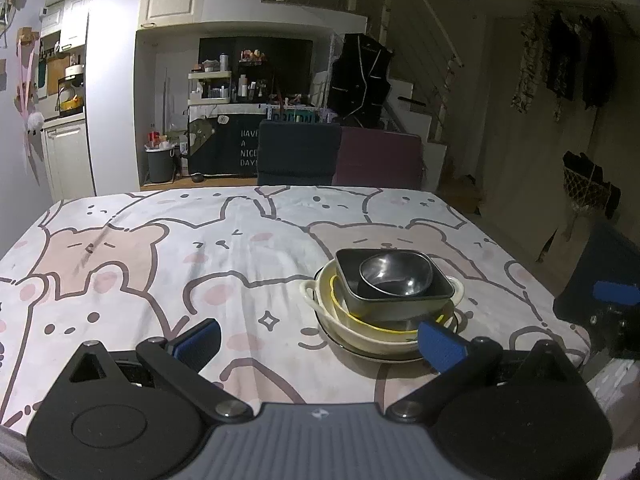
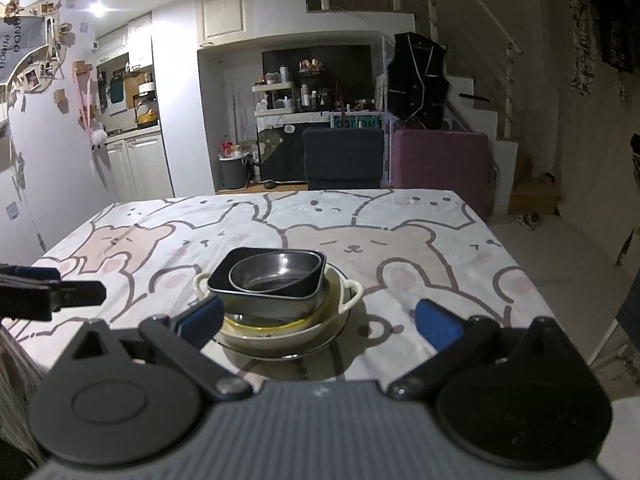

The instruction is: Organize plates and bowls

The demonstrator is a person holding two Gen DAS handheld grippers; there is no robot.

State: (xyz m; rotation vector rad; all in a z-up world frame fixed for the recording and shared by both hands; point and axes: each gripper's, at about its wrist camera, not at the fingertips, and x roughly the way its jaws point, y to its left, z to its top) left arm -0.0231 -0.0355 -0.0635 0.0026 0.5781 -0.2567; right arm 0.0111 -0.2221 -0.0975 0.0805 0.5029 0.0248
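With the round metal bowl (image 2: 272, 276) nested in the dark square dish (image 2: 266, 286), cream handled bowl (image 2: 352, 292) and steel plate (image 2: 280, 350) near the table's front edge, stacking looked finished (or unstacking unstarted), both the left gripper (image 1: 320, 340) and right gripper (image 2: 318, 320) wide and empty, needing an approach.

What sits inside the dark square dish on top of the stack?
A round metal bowl sits tilted inside the dark square dish, looking empty. Beneath the dish, only rims of a yellow-edged bowl and cream handled bowl show; whatever lies between them is covered.
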